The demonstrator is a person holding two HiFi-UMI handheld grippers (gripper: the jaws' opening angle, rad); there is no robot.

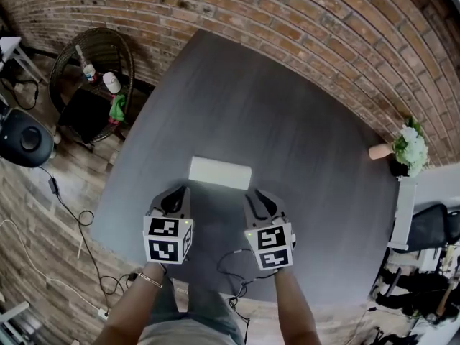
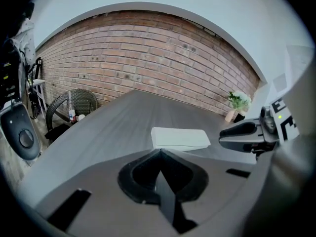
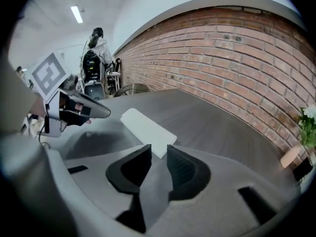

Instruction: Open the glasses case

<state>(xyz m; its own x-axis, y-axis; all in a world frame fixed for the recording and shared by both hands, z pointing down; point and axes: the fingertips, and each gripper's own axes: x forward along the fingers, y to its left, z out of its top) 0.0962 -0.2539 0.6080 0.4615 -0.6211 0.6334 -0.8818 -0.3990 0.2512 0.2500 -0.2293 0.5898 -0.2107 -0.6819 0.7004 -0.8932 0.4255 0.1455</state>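
- A white glasses case is seen lying closed and flat on the dark grey surface, toward its near edge.
- The left tongs are held just beside the case's left end, and the right tongs just beside its right end; whether either touches it cannot be told.
- A brick wall is seen behind the surface.
- A wicker chair stands on the wooden floor at the left, where cables are strewn.
- White flowers are seen past the surface's right corner.

Brick wall, grey table, wood floor
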